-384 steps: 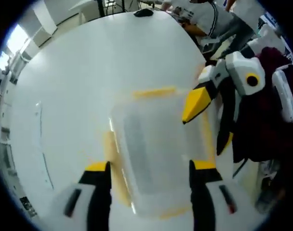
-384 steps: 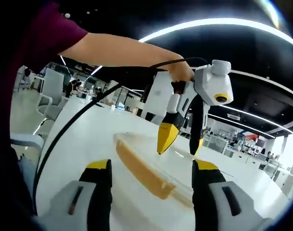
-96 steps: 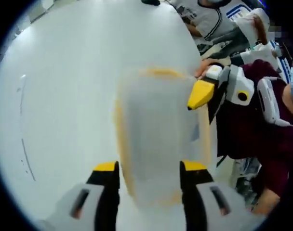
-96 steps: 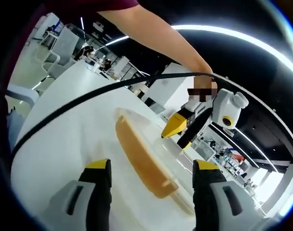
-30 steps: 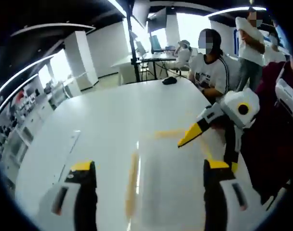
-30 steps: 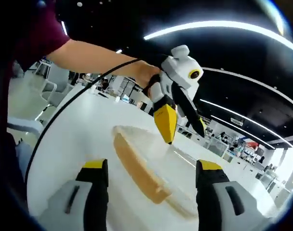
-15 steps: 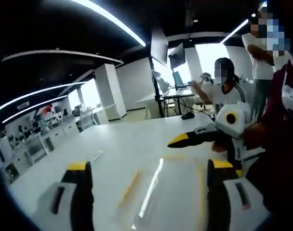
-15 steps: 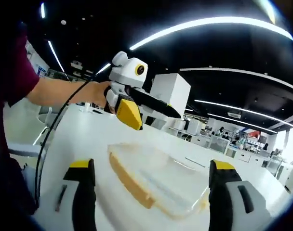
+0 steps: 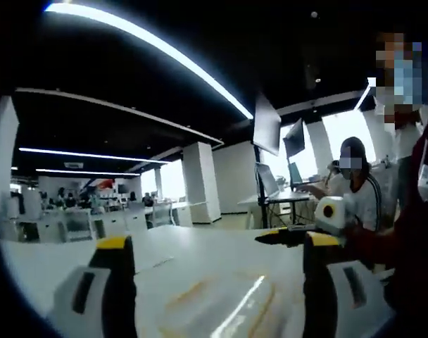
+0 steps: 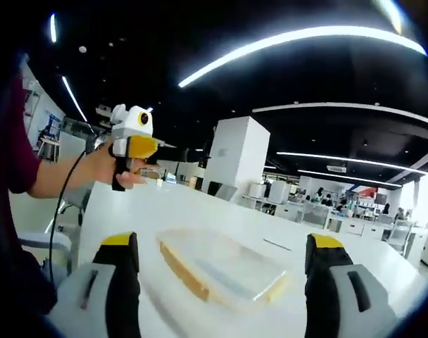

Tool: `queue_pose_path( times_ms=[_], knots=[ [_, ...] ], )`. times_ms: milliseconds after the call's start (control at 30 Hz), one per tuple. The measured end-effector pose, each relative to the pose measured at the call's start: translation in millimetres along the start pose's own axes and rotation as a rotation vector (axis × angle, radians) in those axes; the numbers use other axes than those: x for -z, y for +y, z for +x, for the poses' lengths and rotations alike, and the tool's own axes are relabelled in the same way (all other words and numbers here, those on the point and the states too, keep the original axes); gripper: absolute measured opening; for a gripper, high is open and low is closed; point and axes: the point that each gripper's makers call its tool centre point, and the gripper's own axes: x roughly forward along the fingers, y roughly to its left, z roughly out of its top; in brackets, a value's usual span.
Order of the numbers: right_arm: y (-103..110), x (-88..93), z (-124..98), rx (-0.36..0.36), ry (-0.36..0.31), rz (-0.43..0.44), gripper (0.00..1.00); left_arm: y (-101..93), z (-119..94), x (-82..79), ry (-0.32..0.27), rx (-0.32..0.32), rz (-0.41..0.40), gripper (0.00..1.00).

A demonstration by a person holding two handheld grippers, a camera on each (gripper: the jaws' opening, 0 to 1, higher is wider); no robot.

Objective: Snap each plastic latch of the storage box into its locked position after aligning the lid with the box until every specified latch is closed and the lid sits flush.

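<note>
White table (image 10: 200,204) bears the lidded storage box (image 10: 217,271); left gripper (image 9: 212,253) and right gripper (image 10: 221,248) hover wide.

The place was a large open-plan office or lab. Long strip lights (image 10: 298,39) ran across a dark ceiling, and white square columns (image 10: 231,158) stood among rows of white desks (image 10: 326,215). A person sat at a desk with monitors (image 9: 267,127) on a stand, beside bright windows (image 9: 341,134). In front stretched a broad white table (image 10: 200,211).
</note>
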Motion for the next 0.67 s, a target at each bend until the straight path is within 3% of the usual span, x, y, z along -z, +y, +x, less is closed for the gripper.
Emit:
queue_pose_path(
  times_ms=[67, 200, 467, 667],
  knots=[
    [-4.0, -3.3, -6.3, 0.013, -0.008, 0.007, 1.00, -3.1, -6.4, -2.1, -0.025, -0.025, 0.007, 1.00],
    [-10.5, -6.0, -17.1, 0.038, -0.016, 0.025, 1.00, -16.2, -21.1, 1.2, -0.021, -0.025, 0.014, 1.00],
    [-18.6, -13.4, -40.1, 0.073, -0.007, 0.005, 1.00, -15.2, -56.6, -11.8, -0.059, -0.086, 0.026, 1.00],
    [-25.1, -16.6, -49.4, 0.098, -0.012, 0.004, 1.00, -12.0, -71.8, -12.7, -0.039, -0.123, 0.052, 1.00]
  ],
)
